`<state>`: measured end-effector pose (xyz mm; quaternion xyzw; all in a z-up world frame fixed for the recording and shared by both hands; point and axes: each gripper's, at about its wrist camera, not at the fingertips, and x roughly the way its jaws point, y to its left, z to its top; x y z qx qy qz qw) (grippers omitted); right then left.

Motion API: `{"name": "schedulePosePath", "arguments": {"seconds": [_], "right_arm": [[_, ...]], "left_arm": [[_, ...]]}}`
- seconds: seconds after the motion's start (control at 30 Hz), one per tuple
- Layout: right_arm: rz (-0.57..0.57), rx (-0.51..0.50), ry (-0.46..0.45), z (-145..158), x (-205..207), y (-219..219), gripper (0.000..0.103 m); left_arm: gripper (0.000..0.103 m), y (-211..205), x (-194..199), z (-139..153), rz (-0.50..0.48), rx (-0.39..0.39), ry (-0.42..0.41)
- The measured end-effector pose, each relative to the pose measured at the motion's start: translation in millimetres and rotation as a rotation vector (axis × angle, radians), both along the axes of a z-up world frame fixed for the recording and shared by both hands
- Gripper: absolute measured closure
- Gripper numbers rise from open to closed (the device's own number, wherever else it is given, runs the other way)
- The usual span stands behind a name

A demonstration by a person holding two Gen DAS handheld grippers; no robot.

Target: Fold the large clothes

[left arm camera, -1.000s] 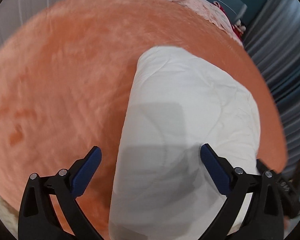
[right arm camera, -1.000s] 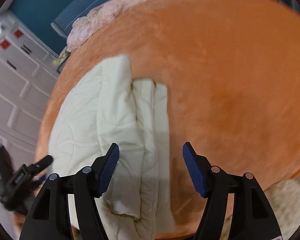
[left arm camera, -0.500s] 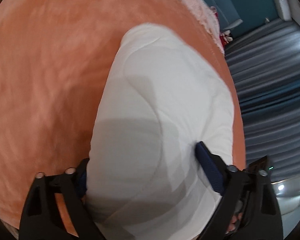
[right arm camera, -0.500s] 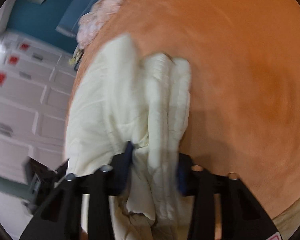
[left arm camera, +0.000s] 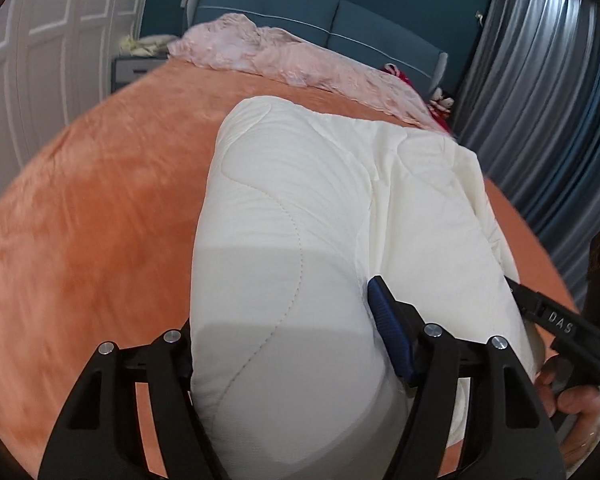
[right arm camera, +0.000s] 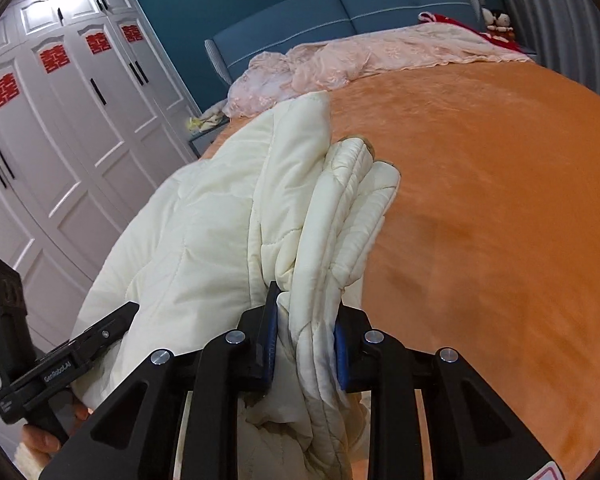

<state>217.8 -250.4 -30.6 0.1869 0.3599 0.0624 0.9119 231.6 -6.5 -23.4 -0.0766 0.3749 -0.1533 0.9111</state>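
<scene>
A thick white quilted cover [left arm camera: 300, 208] lies folded on the orange bed [left arm camera: 100, 220]. My left gripper [left arm camera: 284, 332] has the rounded fold bulging between its fingers. Its jaws are closing; the right blue pad [left arm camera: 384, 320] dents the fabric, and the left pad is hidden behind it. In the right wrist view the same cover [right arm camera: 204, 216] shows its stacked edge layers [right arm camera: 352, 200]. My right gripper [right arm camera: 306, 328] pinches those layers, jaws still closing, both blue pads pressed on the cloth. Each gripper appears in the other's view, with a hand [left arm camera: 576, 400] on its handle.
A pink lace spread [left arm camera: 300, 60] lies crumpled by the blue headboard [right arm camera: 380, 4]. White wardrobe doors [right arm camera: 60, 120] stand on one side, grey curtains [left arm camera: 540, 100] on the other. A small nightstand [left arm camera: 136, 68] sits beside the bed. Bare orange blanket [right arm camera: 500, 200] stretches away from the cover.
Both grippers went from open over the cover to closed on it. Both then rose and tilted up, bringing the headboard and wardrobe into view, and the gripped parts lifted.
</scene>
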Motion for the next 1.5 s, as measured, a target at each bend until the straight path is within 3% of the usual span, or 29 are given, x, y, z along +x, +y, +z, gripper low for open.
{"name": "schedulePosePath", "arguments": {"seconds": [0.2, 0.4, 0.5, 0.57, 0.67, 0.77, 0.93, 1.07, 1.27, 1.5], "right_arm": [[0.012, -0.059, 0.106, -51.6, 46.9, 23.8, 0.079], [-0.011, -0.041, 0.151, -71.2, 47.2, 15.2, 0.063], [-0.032, -0.046, 0.191, -56.2, 36.2, 6.1, 0.062], [-0.087, -0.138, 0.169, -32.6, 22.8, 6.1, 0.062], [-0.117, -0.240, 0.090, 3.5, 10.9, 12.1, 0.062], [-0.082, -0.245, 0.057, 24.7, 26.8, 27.1, 0.066], [-0.056, -0.291, 0.119, 3.2, 79.4, 53.4, 0.074], [-0.089, -0.324, 0.187, -40.6, 97.6, 53.8, 0.075], [-0.123, -0.247, 0.156, -76.5, 93.2, 39.4, 0.076], [-0.163, -0.318, 0.069, -89.5, 89.0, 53.6, 0.076]], "left_arm": [[0.037, 14.9, 51.2, -48.2, 0.035, 0.091, 0.101], [0.030, 15.5, 32.8, -58.3, 0.043, 0.143, 0.072], [0.029, 19.3, 32.7, -50.0, 0.055, 0.162, 0.114], [0.029, 26.1, 31.7, -40.1, 0.072, 0.179, 0.124], [0.030, 21.5, 23.7, -16.3, 0.101, 0.297, 0.044], [0.030, 2.5, 30.7, 6.2, 0.119, 0.419, -0.030], [0.030, -18.7, 67.8, -9.6, 0.124, 0.419, 0.021], [0.027, -31.4, 87.2, -41.7, 0.143, 0.445, 0.027], [0.017, -30.9, 89.7, -64.3, 0.191, 0.402, -0.014], [0.012, -29.4, 90.8, -79.2, 0.223, 0.387, -0.066]]}}
